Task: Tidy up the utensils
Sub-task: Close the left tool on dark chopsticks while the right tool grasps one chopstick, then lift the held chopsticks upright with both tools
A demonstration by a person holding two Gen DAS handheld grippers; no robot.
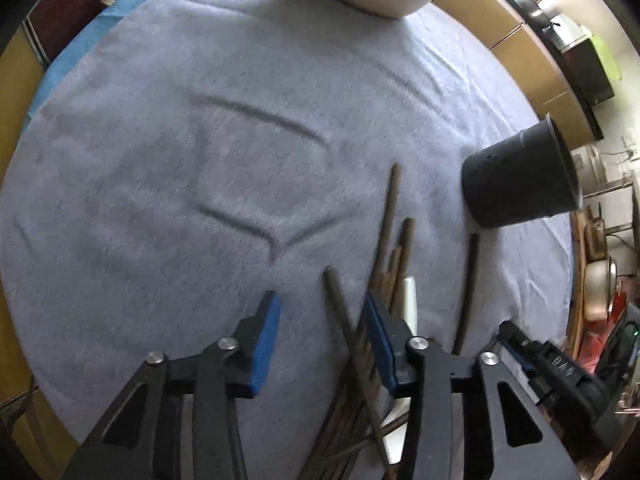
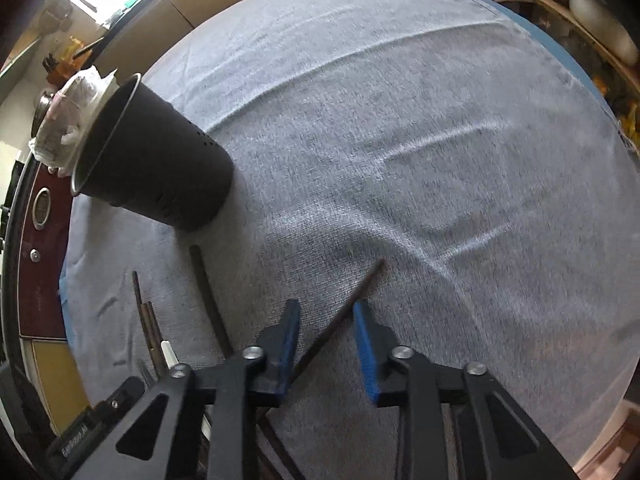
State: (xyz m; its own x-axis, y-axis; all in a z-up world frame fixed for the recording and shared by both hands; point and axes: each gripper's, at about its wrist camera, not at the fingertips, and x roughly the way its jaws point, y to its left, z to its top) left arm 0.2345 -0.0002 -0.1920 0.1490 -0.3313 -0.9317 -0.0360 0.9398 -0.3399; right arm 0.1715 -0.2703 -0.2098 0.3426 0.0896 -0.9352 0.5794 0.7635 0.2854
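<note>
Below, your left gripper (image 1: pixel 322 328) and right gripper (image 2: pixel 326 340) each straddle a chopstick (image 2: pixel 340 316) lying on the cloth (image 2: pixel 400 160), jaws spread, unpinched; closing off-centre could roll it away from the holder (image 2: pixel 156 168).

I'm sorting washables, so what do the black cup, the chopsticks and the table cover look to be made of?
Black cup: likely matte-coated metal or plastic, thin rim, small holes. Chopsticks: probably dark wood, dull brown. Table cover: grey woven cloth, creased.
</note>
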